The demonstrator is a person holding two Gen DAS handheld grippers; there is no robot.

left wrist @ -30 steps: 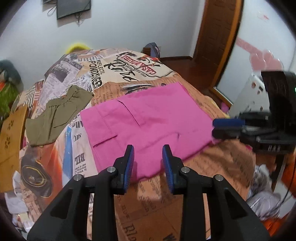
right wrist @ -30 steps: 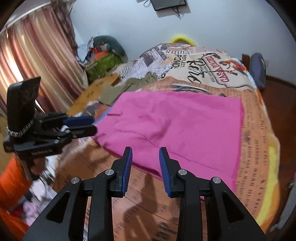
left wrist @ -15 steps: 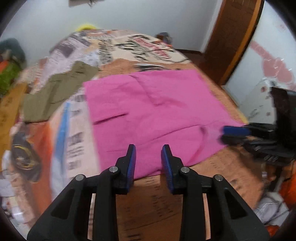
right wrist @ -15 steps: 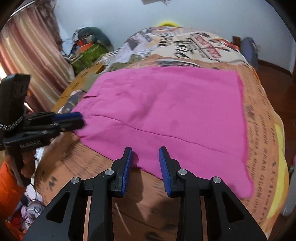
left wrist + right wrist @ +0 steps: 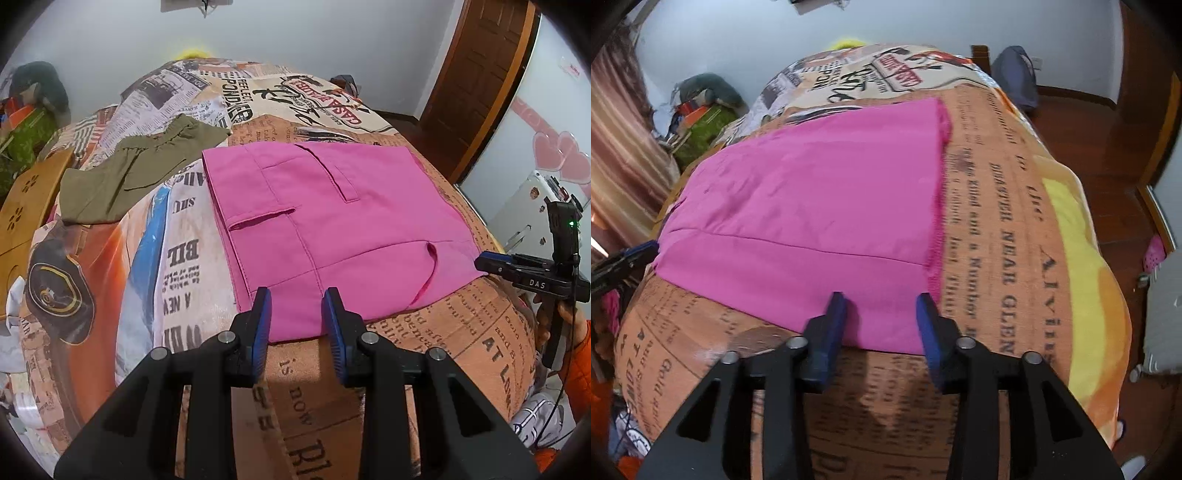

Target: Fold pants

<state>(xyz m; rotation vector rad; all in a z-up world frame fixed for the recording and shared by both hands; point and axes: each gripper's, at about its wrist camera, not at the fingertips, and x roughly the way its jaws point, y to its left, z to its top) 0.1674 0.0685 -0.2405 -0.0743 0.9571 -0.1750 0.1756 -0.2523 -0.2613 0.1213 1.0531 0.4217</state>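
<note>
Pink pants (image 5: pixel 325 218) lie flat on a bed with a newspaper-print cover; they also show in the right wrist view (image 5: pixel 820 206). My left gripper (image 5: pixel 297 306) is open and empty, its tips just over the near edge at the waist end, close to the back pocket. My right gripper (image 5: pixel 881 308) is open and empty over the near edge by the frayed hem corner (image 5: pixel 936 266). The right gripper also shows at the right of the left wrist view (image 5: pixel 491 264), and the left gripper at the left of the right wrist view (image 5: pixel 624 260).
An olive garment (image 5: pixel 133 173) lies on the bed (image 5: pixel 461 325) left of the pants. A wooden stool (image 5: pixel 26 206) and piled clutter stand beside the bed. A wooden door (image 5: pixel 476 74) and a blue bag (image 5: pixel 1015 77) are beyond.
Both grippers have moved in toward the near edge of the pants, the right one toward the hem corner. Both stayed open.
</note>
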